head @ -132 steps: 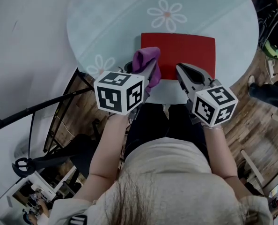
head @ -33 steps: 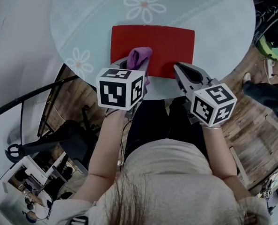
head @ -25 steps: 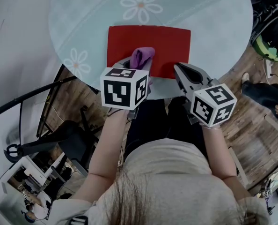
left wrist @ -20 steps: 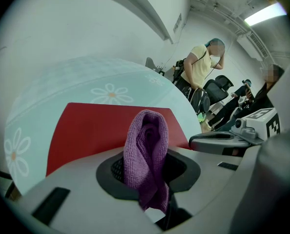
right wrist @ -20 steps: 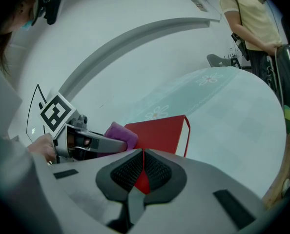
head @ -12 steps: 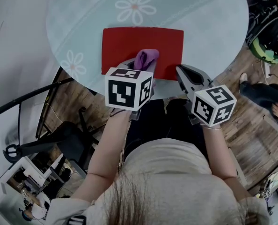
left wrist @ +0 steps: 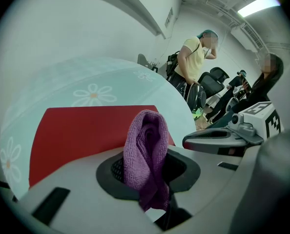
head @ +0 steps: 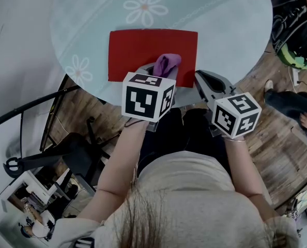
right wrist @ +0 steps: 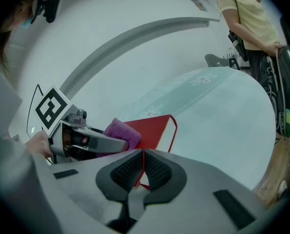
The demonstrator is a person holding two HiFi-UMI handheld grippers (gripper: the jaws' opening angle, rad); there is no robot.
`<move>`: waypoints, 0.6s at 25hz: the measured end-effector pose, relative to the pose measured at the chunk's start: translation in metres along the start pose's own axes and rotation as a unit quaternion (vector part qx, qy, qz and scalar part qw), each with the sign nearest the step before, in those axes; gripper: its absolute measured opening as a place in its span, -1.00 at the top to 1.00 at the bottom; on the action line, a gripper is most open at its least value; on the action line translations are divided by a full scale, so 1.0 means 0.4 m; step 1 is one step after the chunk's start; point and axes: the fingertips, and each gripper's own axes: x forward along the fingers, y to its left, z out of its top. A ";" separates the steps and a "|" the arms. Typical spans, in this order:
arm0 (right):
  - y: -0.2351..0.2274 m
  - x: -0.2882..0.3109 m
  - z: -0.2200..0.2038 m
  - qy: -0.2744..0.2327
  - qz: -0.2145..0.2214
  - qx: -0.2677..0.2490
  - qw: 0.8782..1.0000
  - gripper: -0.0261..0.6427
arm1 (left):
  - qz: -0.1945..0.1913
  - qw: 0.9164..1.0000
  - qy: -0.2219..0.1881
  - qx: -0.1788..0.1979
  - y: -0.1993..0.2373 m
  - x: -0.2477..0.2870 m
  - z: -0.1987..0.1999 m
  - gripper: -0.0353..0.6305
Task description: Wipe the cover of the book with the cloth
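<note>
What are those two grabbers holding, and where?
Left gripper pinches the cloth by its bunched end, folded loop poking out. Right gripper is shut, empty.

A round table (head: 231, 30) with a pale blue-green top carries one red book (head: 138, 48). The book lies flat and closed near the tabletop's near edge, its long sides running along that edge. A white daisy print (head: 143, 6) shows on the tabletop beyond the book's far side, and a smaller daisy print (head: 80, 68) sits just beside the book's left end, close to the tabletop's left edge.
</note>
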 end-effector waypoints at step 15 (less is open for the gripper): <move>-0.038 -0.037 -0.008 -0.001 -0.001 -0.001 1.000 0.85 | -0.023 1.000 -0.001 0.009 -0.092 0.037 0.006 0.56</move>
